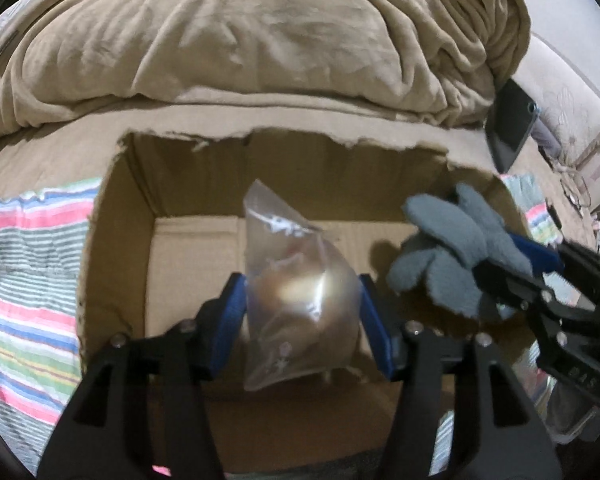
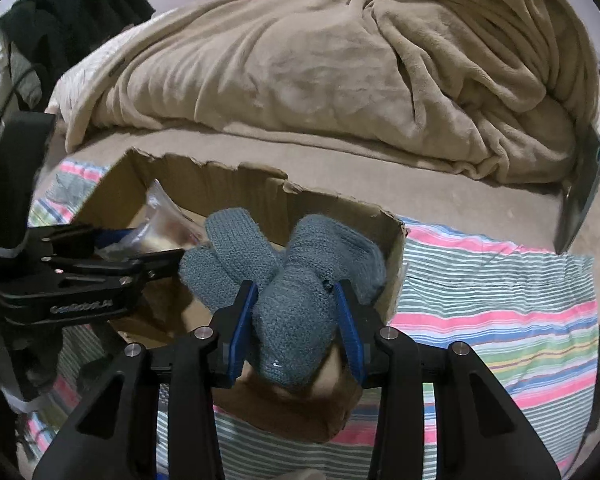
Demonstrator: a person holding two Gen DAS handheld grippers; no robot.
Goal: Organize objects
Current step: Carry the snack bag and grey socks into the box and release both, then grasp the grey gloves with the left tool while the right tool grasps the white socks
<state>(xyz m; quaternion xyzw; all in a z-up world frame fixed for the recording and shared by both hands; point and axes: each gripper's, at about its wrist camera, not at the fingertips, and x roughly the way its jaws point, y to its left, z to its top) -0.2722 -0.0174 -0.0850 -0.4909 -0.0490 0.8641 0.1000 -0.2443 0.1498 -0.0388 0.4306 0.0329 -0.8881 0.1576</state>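
Observation:
My left gripper (image 1: 300,312) is shut on a clear plastic bag (image 1: 296,300) with a brownish thing inside, held over the open cardboard box (image 1: 140,216). My right gripper (image 2: 296,316) is shut on a bundle of blue-grey knitted gloves (image 2: 296,308) above the box's right part (image 2: 392,280). In the left wrist view the gloves (image 1: 448,240) and right gripper (image 1: 512,264) show at the right. In the right wrist view the left gripper (image 2: 148,256) and the bag (image 2: 160,224) show at the left.
The box sits on a striped sheet (image 2: 500,300) on a bed. A heaped tan blanket (image 1: 260,40) lies behind it. A dark phone-like slab (image 1: 508,124) stands at the right. Dark clothes (image 2: 80,4) hang at far left.

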